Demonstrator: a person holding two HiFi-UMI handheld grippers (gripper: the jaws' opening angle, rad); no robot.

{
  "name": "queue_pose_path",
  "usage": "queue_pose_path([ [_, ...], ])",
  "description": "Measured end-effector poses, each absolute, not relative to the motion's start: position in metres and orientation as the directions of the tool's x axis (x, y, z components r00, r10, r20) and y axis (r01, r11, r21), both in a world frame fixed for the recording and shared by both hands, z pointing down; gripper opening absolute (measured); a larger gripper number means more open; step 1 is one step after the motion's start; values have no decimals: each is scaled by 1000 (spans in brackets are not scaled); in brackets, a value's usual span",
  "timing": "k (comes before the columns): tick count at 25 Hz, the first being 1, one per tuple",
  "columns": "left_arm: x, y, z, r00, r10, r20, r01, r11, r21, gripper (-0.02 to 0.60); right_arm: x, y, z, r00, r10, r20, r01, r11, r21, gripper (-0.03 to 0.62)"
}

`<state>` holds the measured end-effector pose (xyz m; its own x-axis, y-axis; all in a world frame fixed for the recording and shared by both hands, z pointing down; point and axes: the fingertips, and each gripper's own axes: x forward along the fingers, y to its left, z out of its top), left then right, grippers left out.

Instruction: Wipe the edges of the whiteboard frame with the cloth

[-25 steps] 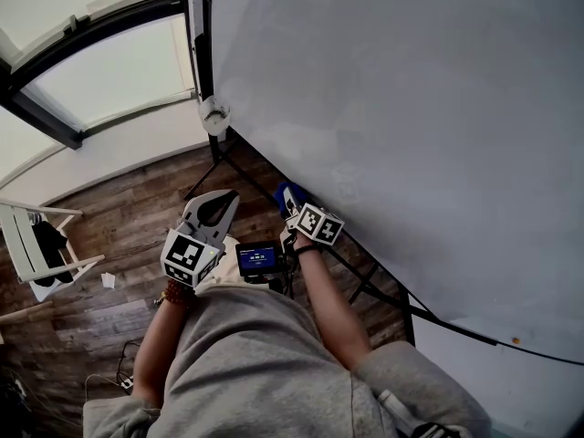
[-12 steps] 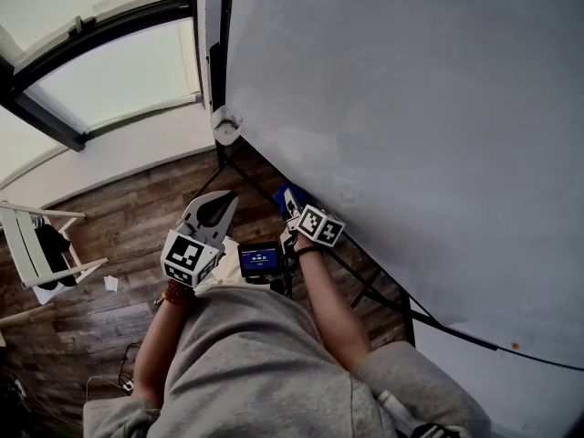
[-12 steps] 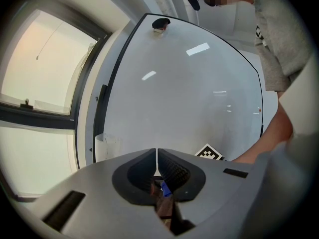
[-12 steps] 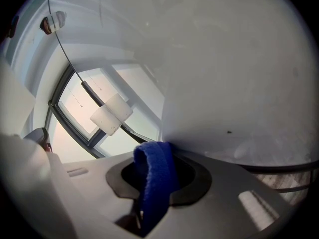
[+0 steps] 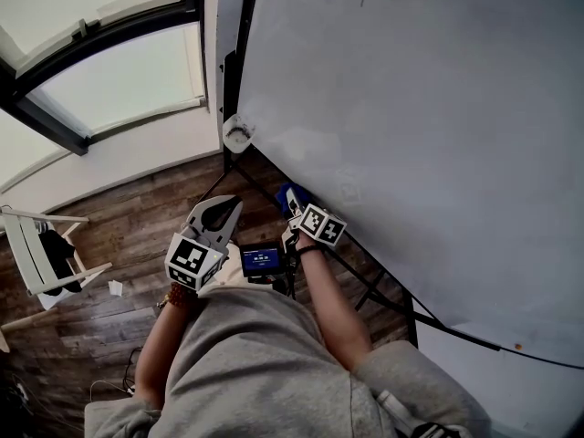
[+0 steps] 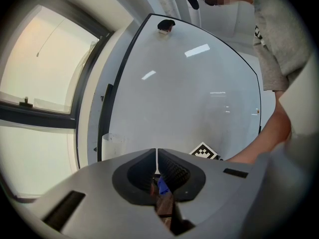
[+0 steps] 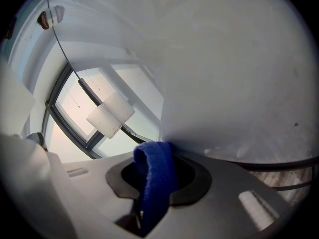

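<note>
A large whiteboard on a stand fills the right of the head view, its dark frame edge running down to the lower right. My right gripper is shut on a blue cloth, and the cloth is pressed against the board's lower frame edge. My left gripper hangs to the left of it, away from the board, jaws together with nothing held. The left gripper view looks across the whiteboard face.
A white plastic corner cap sits at the board's lower left corner. The stand's black legs cross under the board over a wood plank floor. A white chair stands at the left. A window is behind.
The view has shifted so the whiteboard's corner cap sits lower and further right. Both grippers stay almost in place, the cloth still at the lower frame edge.
</note>
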<state>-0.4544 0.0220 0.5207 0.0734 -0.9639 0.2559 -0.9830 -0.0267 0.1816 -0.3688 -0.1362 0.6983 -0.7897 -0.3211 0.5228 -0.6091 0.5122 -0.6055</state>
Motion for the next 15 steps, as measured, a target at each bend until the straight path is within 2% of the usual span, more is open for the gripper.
queue_pose_path([
  [15, -501, 35, 525, 29, -971, 239, -981, 19, 195, 18, -429, -134, 697, -803, -283, 524, -585, 543, -603, 101],
])
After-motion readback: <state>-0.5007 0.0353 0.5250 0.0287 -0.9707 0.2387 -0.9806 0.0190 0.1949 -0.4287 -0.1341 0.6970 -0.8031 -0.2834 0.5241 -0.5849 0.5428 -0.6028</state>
